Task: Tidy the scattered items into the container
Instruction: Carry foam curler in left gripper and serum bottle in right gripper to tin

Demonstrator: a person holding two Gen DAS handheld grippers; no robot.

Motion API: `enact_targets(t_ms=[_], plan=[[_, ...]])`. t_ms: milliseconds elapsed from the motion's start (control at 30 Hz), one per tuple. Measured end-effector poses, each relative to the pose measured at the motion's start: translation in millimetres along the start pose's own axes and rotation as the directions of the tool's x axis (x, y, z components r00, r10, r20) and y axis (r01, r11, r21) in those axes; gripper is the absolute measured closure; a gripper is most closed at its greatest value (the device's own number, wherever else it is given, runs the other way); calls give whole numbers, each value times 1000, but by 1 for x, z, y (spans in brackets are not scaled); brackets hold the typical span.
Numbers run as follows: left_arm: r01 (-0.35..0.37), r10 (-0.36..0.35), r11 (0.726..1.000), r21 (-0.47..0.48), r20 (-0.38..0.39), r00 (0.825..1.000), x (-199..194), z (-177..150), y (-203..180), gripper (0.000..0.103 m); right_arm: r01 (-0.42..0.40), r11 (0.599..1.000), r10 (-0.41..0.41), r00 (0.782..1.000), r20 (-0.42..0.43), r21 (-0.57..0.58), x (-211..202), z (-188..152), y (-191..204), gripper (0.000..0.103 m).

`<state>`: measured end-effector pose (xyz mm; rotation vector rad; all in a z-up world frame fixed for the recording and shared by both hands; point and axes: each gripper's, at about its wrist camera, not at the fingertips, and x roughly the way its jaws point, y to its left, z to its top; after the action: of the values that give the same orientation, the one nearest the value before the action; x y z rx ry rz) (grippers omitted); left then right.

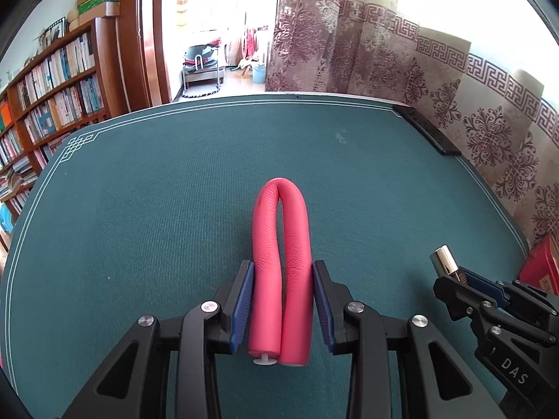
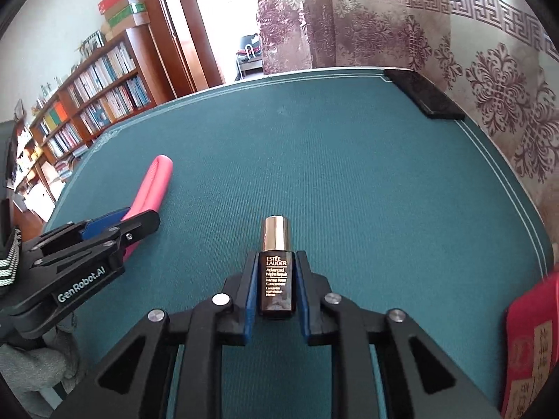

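A pink foam roller [image 1: 281,265], bent double into a U, is clamped between the blue pads of my left gripper [image 1: 283,272], which is shut on it. It also shows at the left as the pink foam roller [image 2: 153,188] in the right wrist view, held by the left gripper [image 2: 129,221]. A small dark serum bottle [image 2: 277,279] with a gold cap sits between the pads of my right gripper [image 2: 277,262], shut on it. In the left wrist view the same bottle [image 1: 445,260] sticks out of the right gripper [image 1: 454,274] at the right.
Both grippers hover over a teal table mat [image 1: 157,209]. A red container [image 2: 531,345] sits at the right edge, also seen as the red container [image 1: 539,267]. A black flat object [image 2: 424,94] lies at the far right corner. Curtains and a bookshelf [image 1: 52,97] stand behind.
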<state>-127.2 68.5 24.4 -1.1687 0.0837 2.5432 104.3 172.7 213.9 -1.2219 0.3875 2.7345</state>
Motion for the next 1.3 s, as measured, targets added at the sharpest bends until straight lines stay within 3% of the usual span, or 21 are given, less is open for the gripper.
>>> enact_targets(t_ms=[667, 1100, 1300], plan=[[75, -81, 990, 116, 53, 995, -66, -17, -79, 67, -39, 996, 26, 989, 147, 86, -111, -36, -35, 82], [143, -157, 965, 221, 49, 986, -90, -29, -150, 67, 7, 987, -47, 966, 255, 157, -189, -67, -87, 81], [199, -216, 940, 277, 31, 976, -97, -36, -186, 67, 63, 976, -122, 950, 288, 207, -223, -88, -117, 81]])
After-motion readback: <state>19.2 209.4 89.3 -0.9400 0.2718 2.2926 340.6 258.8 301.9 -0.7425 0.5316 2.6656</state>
